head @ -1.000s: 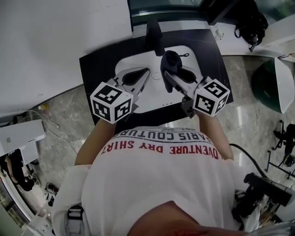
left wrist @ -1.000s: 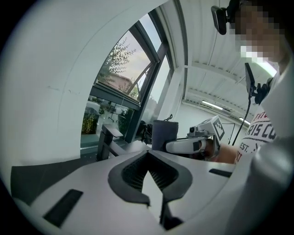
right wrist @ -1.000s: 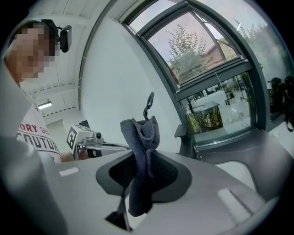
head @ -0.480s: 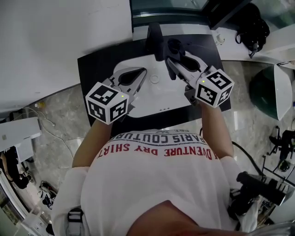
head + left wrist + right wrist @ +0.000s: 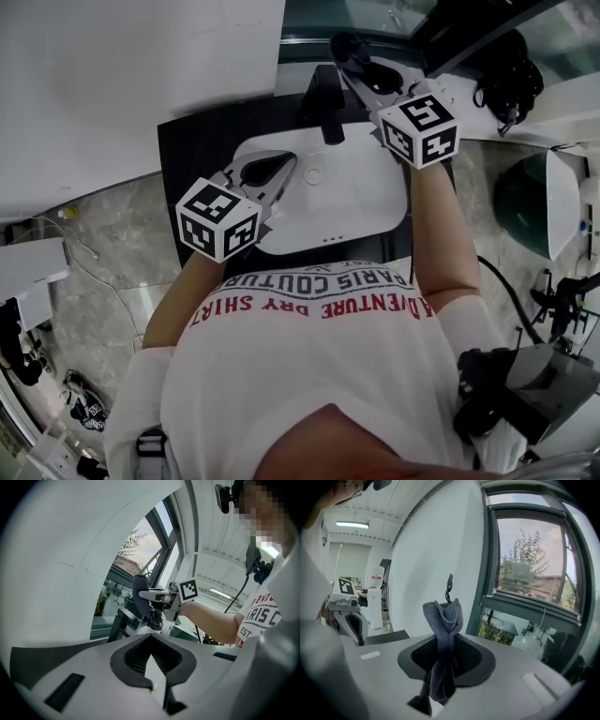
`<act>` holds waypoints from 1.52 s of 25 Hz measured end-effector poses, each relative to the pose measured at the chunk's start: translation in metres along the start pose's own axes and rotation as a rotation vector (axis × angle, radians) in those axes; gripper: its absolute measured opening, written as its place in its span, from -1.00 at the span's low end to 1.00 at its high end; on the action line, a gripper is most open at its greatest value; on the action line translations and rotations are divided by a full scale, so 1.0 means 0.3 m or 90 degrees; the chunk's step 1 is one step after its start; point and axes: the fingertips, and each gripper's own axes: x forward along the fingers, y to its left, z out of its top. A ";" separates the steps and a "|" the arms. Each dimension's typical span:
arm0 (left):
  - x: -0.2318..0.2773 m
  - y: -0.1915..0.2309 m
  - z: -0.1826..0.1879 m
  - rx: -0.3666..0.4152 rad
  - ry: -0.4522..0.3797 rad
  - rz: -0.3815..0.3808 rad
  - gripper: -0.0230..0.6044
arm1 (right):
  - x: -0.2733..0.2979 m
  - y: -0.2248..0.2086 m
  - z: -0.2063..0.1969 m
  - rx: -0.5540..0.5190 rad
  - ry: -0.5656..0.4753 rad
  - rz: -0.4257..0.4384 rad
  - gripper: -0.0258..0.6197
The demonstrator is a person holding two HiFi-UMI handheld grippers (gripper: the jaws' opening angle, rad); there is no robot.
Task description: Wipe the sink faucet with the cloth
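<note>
A white sink (image 5: 352, 202) is set in a black counter, and its black faucet (image 5: 325, 101) stands at the far rim. My right gripper (image 5: 351, 54) is beyond and to the right of the faucet, near the window, shut on a dark grey-blue cloth (image 5: 343, 43). In the right gripper view the cloth (image 5: 443, 634) is pinched between the jaws and pokes up past them. My left gripper (image 5: 284, 162) hovers over the sink's left side, shut and holding nothing. The left gripper view shows the cloth (image 5: 140, 595), the faucet (image 5: 123, 622) and the right gripper's marker cube (image 5: 189, 589).
The black counter (image 5: 192, 141) surrounds the sink, with a white wall (image 5: 122, 84) to the left. A window (image 5: 532, 564) runs behind the counter. A black bag (image 5: 511, 52) and a dark green bin (image 5: 525, 192) are to the right, and gear lies on the marble floor.
My right gripper has carried the cloth from over the sink, past the faucet and up toward the window. The left gripper has barely moved.
</note>
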 end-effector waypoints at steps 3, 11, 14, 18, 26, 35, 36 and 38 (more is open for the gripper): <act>-0.006 0.033 -0.010 -0.007 0.001 0.005 -0.93 | 0.104 -0.007 -0.033 -0.042 0.038 0.008 -0.68; -0.043 0.099 -0.023 -0.021 0.000 0.026 -0.93 | 0.251 -0.018 -0.134 -0.034 0.108 0.028 -0.68; -0.045 0.108 -0.027 -0.024 -0.001 0.028 -0.93 | 0.259 -0.017 -0.144 -0.001 0.112 0.038 -0.68; -0.050 0.110 -0.032 -0.024 0.000 0.028 -0.93 | 0.253 -0.010 -0.145 0.021 0.111 0.047 -0.68; -0.043 0.098 -0.036 -0.021 0.003 0.024 -0.93 | 0.171 0.073 -0.165 0.031 0.102 0.072 -0.68; -0.019 0.066 -0.057 -0.016 0.016 0.015 -0.93 | 0.031 0.199 -0.217 0.009 0.085 0.075 -0.68; -0.015 0.064 -0.059 -0.017 0.017 0.014 -0.93 | 0.032 0.197 -0.220 0.014 0.080 0.076 -0.68; -0.008 0.059 -0.062 -0.019 0.018 0.012 -0.93 | 0.038 0.192 -0.220 0.030 0.077 0.083 -0.68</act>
